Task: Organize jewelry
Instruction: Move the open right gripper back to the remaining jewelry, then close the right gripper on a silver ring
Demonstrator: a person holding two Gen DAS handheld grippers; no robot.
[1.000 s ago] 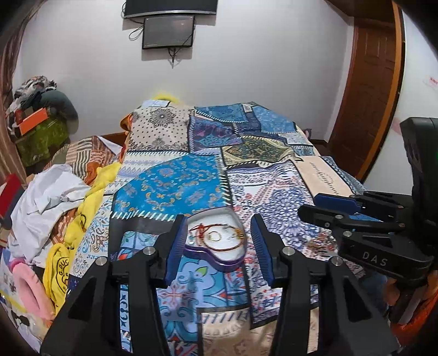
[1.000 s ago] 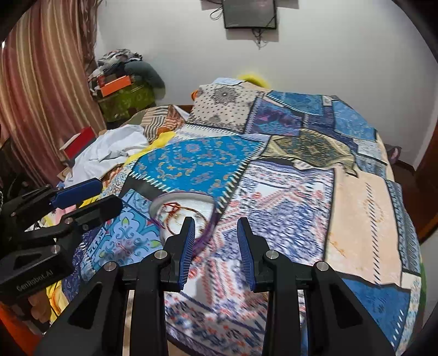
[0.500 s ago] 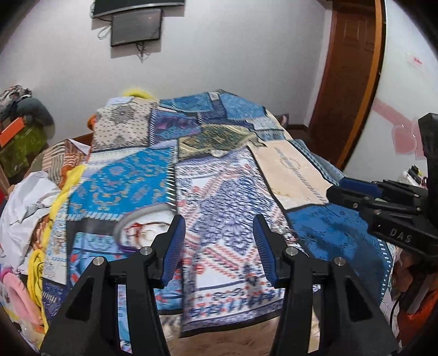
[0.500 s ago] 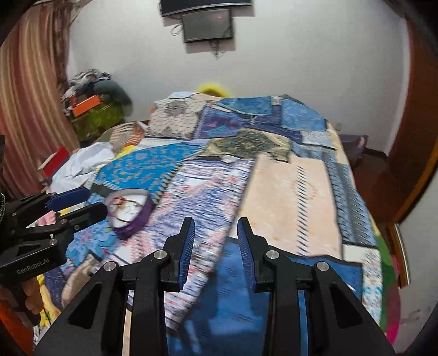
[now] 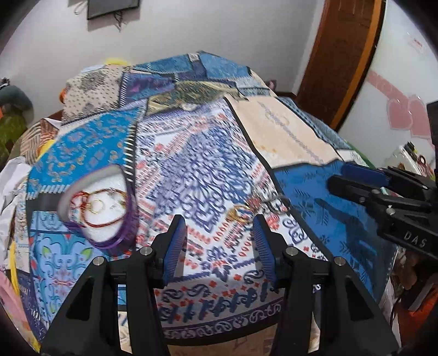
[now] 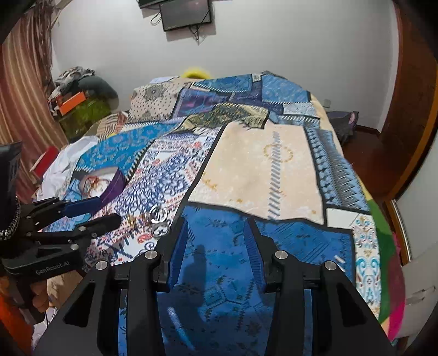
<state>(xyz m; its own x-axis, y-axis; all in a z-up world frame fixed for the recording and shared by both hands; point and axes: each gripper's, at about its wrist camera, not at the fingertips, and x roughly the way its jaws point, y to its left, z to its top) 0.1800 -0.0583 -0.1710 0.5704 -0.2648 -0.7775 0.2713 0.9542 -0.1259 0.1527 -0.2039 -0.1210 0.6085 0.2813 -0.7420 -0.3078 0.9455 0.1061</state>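
Observation:
A purple-rimmed white jewelry box (image 5: 100, 210) lies on the patterned bedspread at the left, holding red and gold bangles (image 5: 101, 206). It also shows in the right wrist view (image 6: 101, 182). Loose gold and silver jewelry pieces (image 5: 256, 209) lie on the bedspread just ahead of my left gripper (image 5: 217, 243), which is open and empty. The same pieces (image 6: 153, 217) sit left of my right gripper (image 6: 216, 246), which is open and empty above a blue patch. Each gripper shows in the other's view: right (image 5: 353, 180), left (image 6: 104, 210).
The bed (image 6: 260, 167) fills most of both views, with its foot edge near the grippers. Clothes and a pile of items (image 6: 79, 93) lie at the left. A wooden door (image 5: 347, 54) stands at the right. A screen (image 6: 186, 13) hangs on the far wall.
Both grippers have swung right and forward along the bed's foot. The loose jewelry pieces have come into view ahead of the left gripper. Both stay open.

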